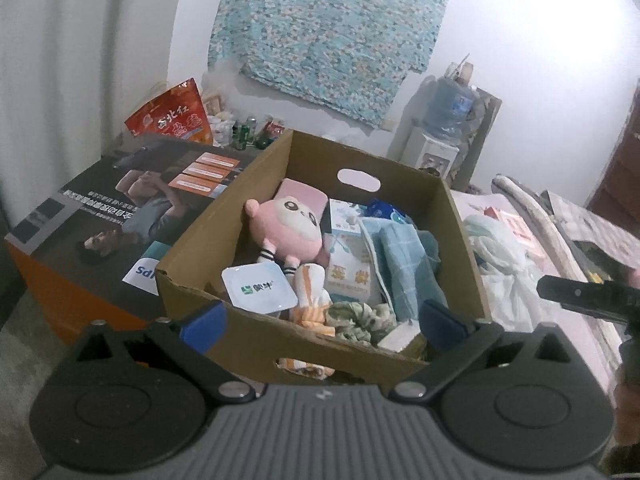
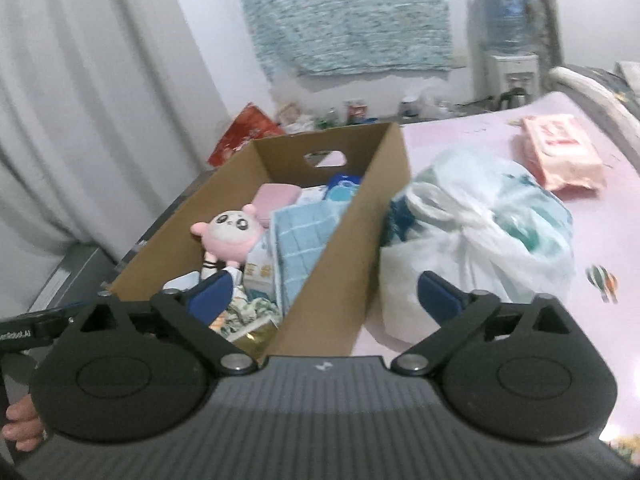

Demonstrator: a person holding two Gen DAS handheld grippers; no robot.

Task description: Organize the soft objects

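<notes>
- Left gripper (image 1: 320, 318): jaws spread to their widest, nothing between them; it hangs over the near wall of the cardboard box (image 1: 256, 336), at 6 o'clock of the box opening.
- Pink plush toy (image 1: 286, 226): lies inside the box toward 10 o'clock, against a pink pack. Judged light, squashy and non-slip; the round body is the safest hold, the thin striped legs would let it dangle.
- Striped orange cloth (image 1: 310, 300) and crumpled green cloth (image 1: 358, 316): near 6 o'clock in the box, limp. Likely to drape and trail, so pinch a bunched fold.
- Folded blue checked towel (image 1: 404, 268): at 3 o'clock in the box, standing on edge. Soft yet bulky; grip the thick folded edge.
- Right gripper (image 2: 326, 296): jaws likewise fully apart and empty, straddling the right wall of the box.
- White plastic bag (image 2: 480, 236): on the pink bed surface (image 2: 600, 264), touching the box at its 3 o'clock, holding soft bluish items. Thin slippery film; take it by the knotted handles.
- Pink wipes pack (image 2: 560, 156): well apart, toward 1 o'clock. Pliable, smooth wrapper; grip across its short side.
</notes>
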